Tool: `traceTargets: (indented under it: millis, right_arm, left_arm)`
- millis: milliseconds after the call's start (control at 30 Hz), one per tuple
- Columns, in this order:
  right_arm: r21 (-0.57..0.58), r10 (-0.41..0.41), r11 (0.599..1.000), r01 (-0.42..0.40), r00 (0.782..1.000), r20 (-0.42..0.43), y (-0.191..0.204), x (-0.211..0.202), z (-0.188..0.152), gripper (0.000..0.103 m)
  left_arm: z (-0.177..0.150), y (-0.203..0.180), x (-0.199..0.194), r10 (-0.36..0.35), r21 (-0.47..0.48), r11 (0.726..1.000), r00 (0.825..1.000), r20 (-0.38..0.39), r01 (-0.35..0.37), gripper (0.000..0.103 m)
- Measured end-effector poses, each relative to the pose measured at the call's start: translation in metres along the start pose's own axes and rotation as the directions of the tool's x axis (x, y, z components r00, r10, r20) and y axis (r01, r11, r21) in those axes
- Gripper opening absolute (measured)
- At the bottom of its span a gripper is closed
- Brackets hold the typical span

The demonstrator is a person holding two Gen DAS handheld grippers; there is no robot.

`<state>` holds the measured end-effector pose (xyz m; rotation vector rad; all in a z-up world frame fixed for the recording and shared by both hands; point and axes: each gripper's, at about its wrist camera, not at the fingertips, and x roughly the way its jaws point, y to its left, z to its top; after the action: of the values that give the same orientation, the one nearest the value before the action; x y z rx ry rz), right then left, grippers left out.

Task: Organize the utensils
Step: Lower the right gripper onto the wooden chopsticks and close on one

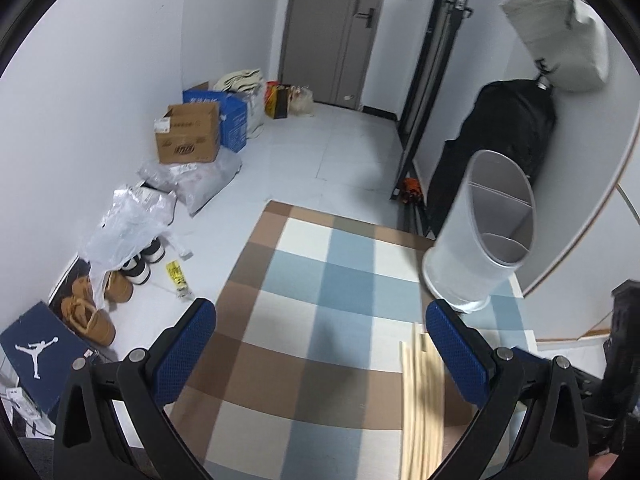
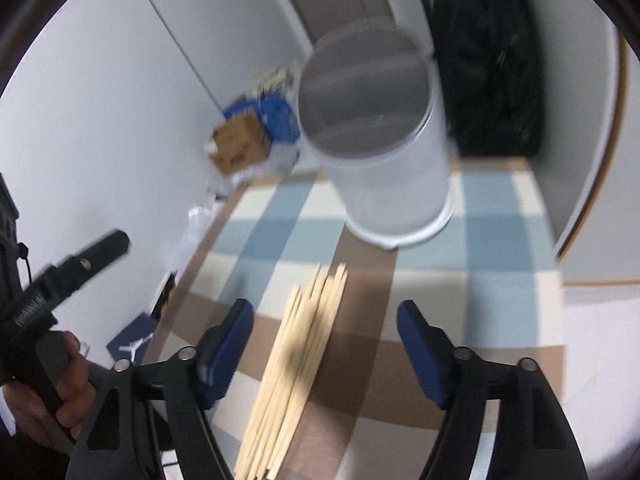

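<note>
A bundle of pale wooden chopsticks (image 2: 296, 360) lies on a checked cloth (image 2: 500, 280) of blue, brown and cream. My right gripper (image 2: 324, 310) hangs over the bundle with a blue pad on each side. Neither pad touches the sticks, so it is open. Just beyond stands a translucent white utensil holder (image 2: 380, 140), blurred here. In the left wrist view my left gripper (image 1: 320, 320) is open over bare cloth with nothing between its pads. The chopsticks (image 1: 420, 400) lie by its right finger, and the holder (image 1: 480, 232), divided inside, stands to the upper right.
The cloth's (image 1: 320, 280) left edge drops to a floor with shoes (image 1: 96, 320), plastic bags (image 1: 128, 224) and cardboard boxes (image 1: 188, 136). A black coat (image 1: 500, 140) hangs behind the holder. A hand (image 2: 68, 380) grips the other tool's handle at the left of the right wrist view.
</note>
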<state>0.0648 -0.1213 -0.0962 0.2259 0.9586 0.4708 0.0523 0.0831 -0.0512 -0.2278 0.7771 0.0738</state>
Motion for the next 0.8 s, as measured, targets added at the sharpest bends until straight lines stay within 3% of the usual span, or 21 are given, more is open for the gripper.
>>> traceTargets:
  millis: [167, 333, 433, 500, 633, 733, 800]
  right_arm:
    - [-0.028, 0.000, 1.000, -0.001, 0.999, -0.047, 0.012, 0.027, 0.009, 0.063]
    - [-0.077, -0.057, 0.996, 0.047, 0.990, -0.130, 0.026, 0.060, 0.022, 0.043]
    - [-0.085, -0.116, 0.991, 0.102, 0.976, -0.184, 0.027, 0.078, 0.024, 0.036]
    - [-0.082, -0.135, 0.989, 0.119, 0.965, -0.223, 0.025, 0.087, 0.023, 0.026]
    - [-0.122, -0.182, 0.980, 0.158, 0.959, -0.219, 0.031, 0.088, 0.025, 0.023]
    - [-0.161, -0.239, 0.965, 0.206, 0.946, -0.218, 0.036, 0.092, 0.024, 0.011]
    - [-0.143, -0.227, 0.970, 0.199, 0.949, -0.220, 0.037, 0.097, 0.026, 0.007]
  left_arm:
    - [0.002, 0.010, 0.005, 0.014, -0.017, 1.000, 1.000, -0.014, -0.015, 0.102]
    - [0.006, 0.019, 0.007, -0.002, -0.033, 0.999, 1.000, -0.025, 0.001, 0.102]
    - [0.008, 0.022, 0.007, -0.005, -0.035, 0.999, 1.000, -0.020, 0.005, 0.102]
    - [0.008, 0.025, 0.006, -0.005, -0.036, 0.999, 1.000, -0.016, 0.005, 0.102]
    - [0.008, 0.029, 0.005, -0.008, -0.042, 0.999, 1.000, -0.016, 0.008, 0.102]
    - [0.009, 0.030, 0.006, -0.007, -0.045, 0.999, 1.000, -0.016, 0.006, 0.102]
    - [0.009, 0.030, 0.007, -0.001, -0.044, 0.999, 1.000, -0.015, 0.001, 0.102]
